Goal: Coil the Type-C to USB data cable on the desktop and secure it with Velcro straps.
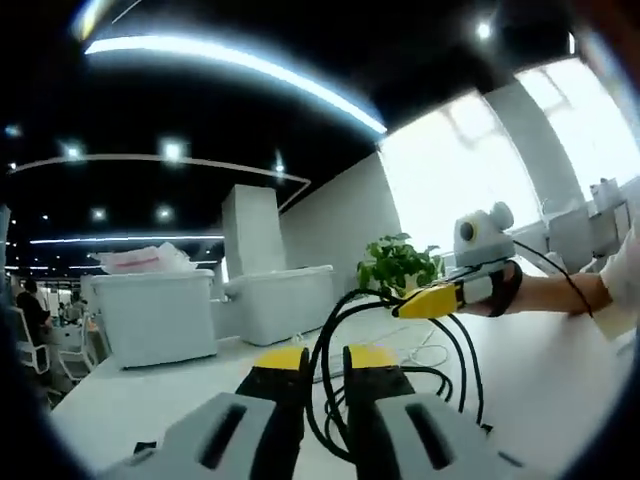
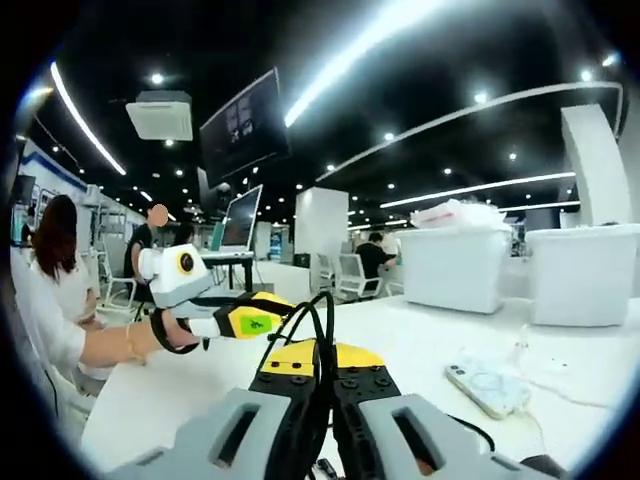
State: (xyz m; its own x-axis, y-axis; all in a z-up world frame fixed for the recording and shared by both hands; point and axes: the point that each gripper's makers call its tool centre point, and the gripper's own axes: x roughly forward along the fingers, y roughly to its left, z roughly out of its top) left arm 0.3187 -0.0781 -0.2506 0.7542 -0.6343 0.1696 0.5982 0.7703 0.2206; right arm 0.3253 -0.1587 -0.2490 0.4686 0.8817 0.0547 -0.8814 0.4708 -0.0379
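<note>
The cable (image 1: 330, 340), one black cord in several loops, is hanging between my two tongs above the white bench (image 1: 540, 370). In the left gripper view, my left tongs (image 1: 322, 362) are pinching the loops between their two yellow-tipped jaws, which are standing almost together with only the strands in the gap. The loops are arching up and over to my right tongs (image 1: 405, 310), which are coming in from the right with their yellow tip touching the cord. More strands are drooping below that tip toward the bench.

In the right gripper view, my right tongs (image 2: 312, 362) are clamping on the cable (image 2: 312, 320) too, two jaws closed tight on the black strands running up between them. My left tongs (image 2: 262, 318) are reaching in from the left, touching the same bundle.

Farther out on the bench, one phone-like device (image 2: 487, 390) is lying flat to the right, with a thin white cord (image 2: 560, 372) trailing near it. Two white bins (image 2: 455, 268) are standing side by side at the far edge. One small green plant (image 1: 398, 265) is sitting behind the cable in the left gripper view. One monitor (image 2: 242, 220) is standing on a desk beyond, and several people are sitting in the background.
</note>
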